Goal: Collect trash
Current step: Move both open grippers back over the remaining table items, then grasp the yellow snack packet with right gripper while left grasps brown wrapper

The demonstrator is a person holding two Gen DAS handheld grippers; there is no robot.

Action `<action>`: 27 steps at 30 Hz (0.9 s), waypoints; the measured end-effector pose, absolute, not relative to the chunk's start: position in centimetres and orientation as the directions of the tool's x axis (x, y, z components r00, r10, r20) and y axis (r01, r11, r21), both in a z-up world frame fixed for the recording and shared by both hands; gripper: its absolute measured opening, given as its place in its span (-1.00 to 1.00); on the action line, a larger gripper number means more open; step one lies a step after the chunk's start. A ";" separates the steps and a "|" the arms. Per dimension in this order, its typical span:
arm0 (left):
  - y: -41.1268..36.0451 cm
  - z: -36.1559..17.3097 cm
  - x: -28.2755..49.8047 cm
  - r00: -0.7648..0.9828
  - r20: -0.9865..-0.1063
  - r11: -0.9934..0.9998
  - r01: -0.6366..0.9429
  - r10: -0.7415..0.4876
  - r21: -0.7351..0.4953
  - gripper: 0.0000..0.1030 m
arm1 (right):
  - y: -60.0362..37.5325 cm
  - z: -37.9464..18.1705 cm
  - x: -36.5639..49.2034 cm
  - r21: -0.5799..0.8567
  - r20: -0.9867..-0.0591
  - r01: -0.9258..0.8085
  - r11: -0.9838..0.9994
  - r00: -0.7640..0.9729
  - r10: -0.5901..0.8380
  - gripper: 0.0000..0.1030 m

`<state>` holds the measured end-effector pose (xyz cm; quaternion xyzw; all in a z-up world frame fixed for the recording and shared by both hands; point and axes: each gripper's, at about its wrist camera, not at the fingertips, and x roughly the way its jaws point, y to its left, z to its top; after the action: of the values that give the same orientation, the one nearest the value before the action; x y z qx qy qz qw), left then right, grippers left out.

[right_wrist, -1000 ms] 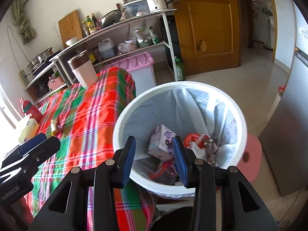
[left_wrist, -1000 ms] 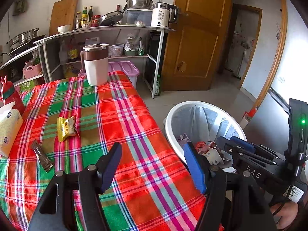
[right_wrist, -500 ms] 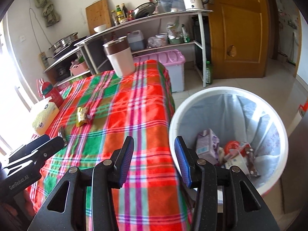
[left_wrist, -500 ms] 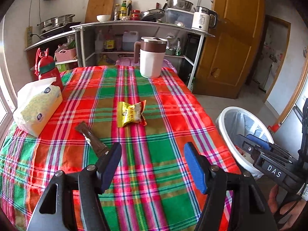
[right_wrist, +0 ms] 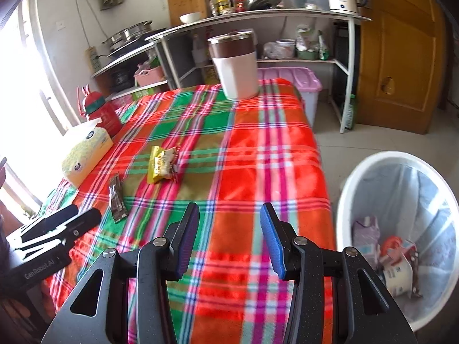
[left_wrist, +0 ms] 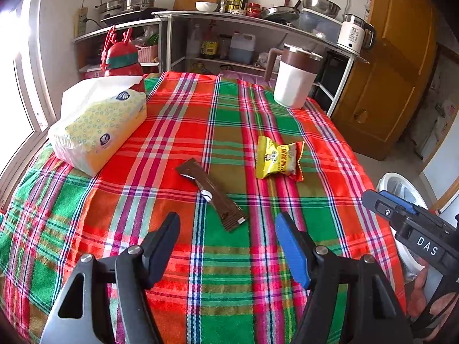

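A brown snack-bar wrapper [left_wrist: 210,193] and a yellow snack packet [left_wrist: 278,157] lie on the plaid tablecloth [left_wrist: 200,120]. My left gripper [left_wrist: 228,223] is open and empty, hovering just short of the brown wrapper. My right gripper [right_wrist: 229,215] is open and empty above the table's right side. In the right wrist view the brown wrapper [right_wrist: 117,200] and yellow packet [right_wrist: 162,164] lie ahead to the left. A white lined trash bin [right_wrist: 401,238] with several pieces of trash stands on the floor right of the table; its rim shows in the left wrist view [left_wrist: 394,186].
A tissue pack [left_wrist: 97,132], a red bottle [left_wrist: 122,60] and a white-and-brown jug [left_wrist: 294,77] stand on the table. Metal shelves with kitchenware [left_wrist: 229,28] and a wooden door [left_wrist: 396,71] lie behind. A pink-lidded box [right_wrist: 295,83] stands by the table's far end.
Both grippers swung left from over the trash bin to over the table. The left now faces the brown wrapper closely; the bin has shifted to the right edge of both views.
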<state>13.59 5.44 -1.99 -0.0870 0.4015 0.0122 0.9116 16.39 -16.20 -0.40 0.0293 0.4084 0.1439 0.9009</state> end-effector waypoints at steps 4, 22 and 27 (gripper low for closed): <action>6.3 -3.0 14.6 0.659 -0.751 0.978 -0.129 -0.037 -0.162 0.37 | -14.5 -0.6 18.1 0.179 -0.731 -0.273 0.945 0.606 0.314 -0.11; 8.1 -4.9 17.3 0.632 -0.773 0.963 -0.172 -0.055 -0.208 0.37 | -9.8 -2.1 23.6 0.238 -0.740 -0.402 0.884 0.514 0.433 0.08; 8.8 -4.9 17.1 0.638 -0.768 0.957 -0.179 -0.066 -0.231 0.26 | -8.6 -3.0 24.7 0.238 -0.760 -0.407 0.882 0.486 0.430 0.09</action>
<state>17.11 8.77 -4.90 -0.1440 0.4245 0.0315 0.8933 24.68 -8.59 -3.02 0.0129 0.4447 0.2429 0.8620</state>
